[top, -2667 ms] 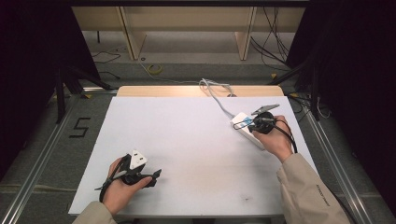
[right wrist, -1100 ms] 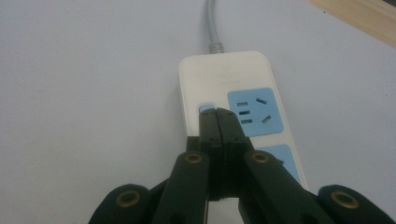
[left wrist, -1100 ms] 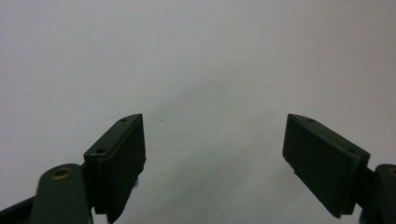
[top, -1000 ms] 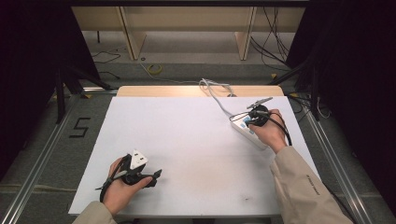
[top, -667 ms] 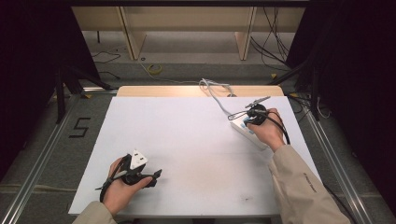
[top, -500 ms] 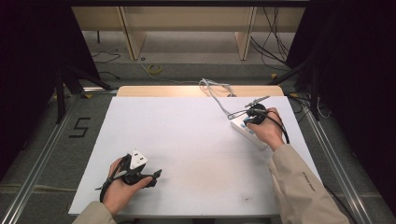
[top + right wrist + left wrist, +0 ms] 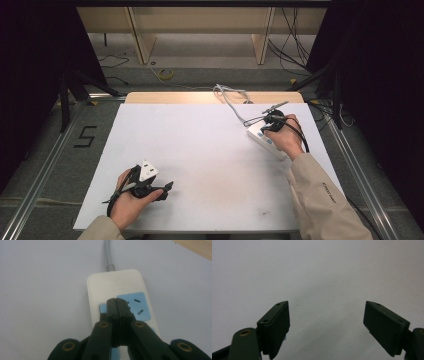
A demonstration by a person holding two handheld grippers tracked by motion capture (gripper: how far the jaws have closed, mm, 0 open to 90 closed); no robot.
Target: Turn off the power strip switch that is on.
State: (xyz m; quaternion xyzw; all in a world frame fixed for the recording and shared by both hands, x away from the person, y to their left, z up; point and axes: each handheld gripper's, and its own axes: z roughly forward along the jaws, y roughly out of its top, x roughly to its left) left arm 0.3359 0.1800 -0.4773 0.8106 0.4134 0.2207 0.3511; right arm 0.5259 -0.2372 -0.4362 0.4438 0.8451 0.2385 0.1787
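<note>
One counter, high view: a white counter [image 7: 200,150] with a bare wooden strip along its far edge; grey floor around it, metal rails at both sides, a black "5" [image 7: 85,136] marked on the floor at the left, dark curtains to either side, pale wooden frames and loose cables beyond.
One power strip, high view: a white power strip [image 7: 264,140] with blue socket faces lies at the counter's right far part; its grey cord [image 7: 231,100] runs off the far edge.
Two grippers, high view: the left gripper [image 7: 167,187] rests in a hand at the near left, well apart from the strip; the right gripper [image 7: 263,129] sits over the strip, held by a hand in a beige sleeve [image 7: 320,200].
Left gripper view: two black jaws stand wide apart with nothing between them, over bare white counter [image 7: 317,277].
Right gripper view: the right gripper [image 7: 116,300] has its two jaws pressed together, holding nothing, the tips just over the power strip [image 7: 100,285] between two blue socket faces; whether they touch it I cannot tell. The cord [image 7: 108,252] leaves the strip's far end.
</note>
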